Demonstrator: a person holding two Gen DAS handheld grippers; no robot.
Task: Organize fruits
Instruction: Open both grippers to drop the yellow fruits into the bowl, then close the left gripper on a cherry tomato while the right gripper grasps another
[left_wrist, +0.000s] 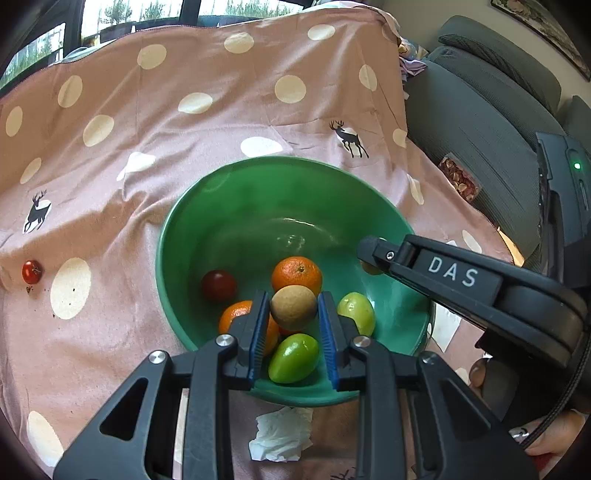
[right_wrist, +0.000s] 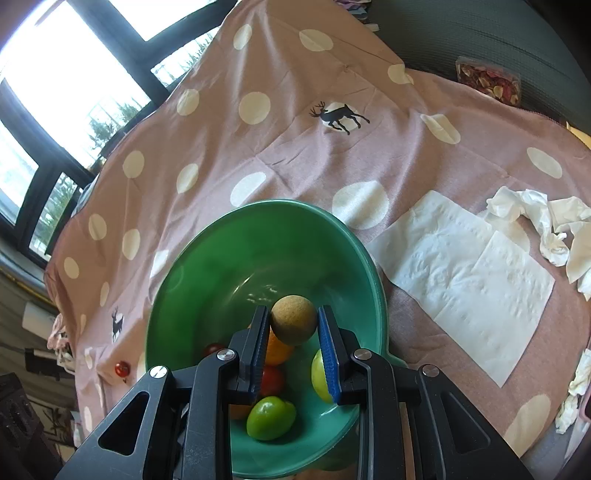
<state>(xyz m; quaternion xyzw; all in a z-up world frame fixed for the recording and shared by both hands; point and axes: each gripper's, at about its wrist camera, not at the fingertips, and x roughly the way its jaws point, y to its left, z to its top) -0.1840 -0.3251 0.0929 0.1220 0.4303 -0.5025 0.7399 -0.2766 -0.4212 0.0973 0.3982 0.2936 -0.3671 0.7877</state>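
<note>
Green plastic formed the bowl (left_wrist: 192, 236) that sat on a pink dotted cloth (left_wrist: 207, 110), and both grippers hung over it. The left gripper (left_wrist: 293, 308) had its blue pads clamped on a small round tan fruit (left_wrist: 293, 306), held above the bowl's near side. The right gripper (right_wrist: 293, 325) gripped a second tan fruit (right_wrist: 294, 319) the same way, pads pressed to either side, over the bowl's middle.

Inside the bowl lay two oranges: one (left_wrist: 297, 275) just behind the left gripper's fruit, another (left_wrist: 236, 315) partly hidden by the left finger. A dark red fruit (left_wrist: 218, 286) rested left of them. A green fruit (left_wrist: 293, 358) lay near the front wall, and a paler yellow-green one (left_wrist: 356, 312) sat towards the right.

One small red fruit (left_wrist: 32, 272) remained on the cloth, well apart from the bowl on its left. A flat white napkin (right_wrist: 461, 273) lay right of the bowl, with crumpled tissue (right_wrist: 546, 225) beyond it
</note>
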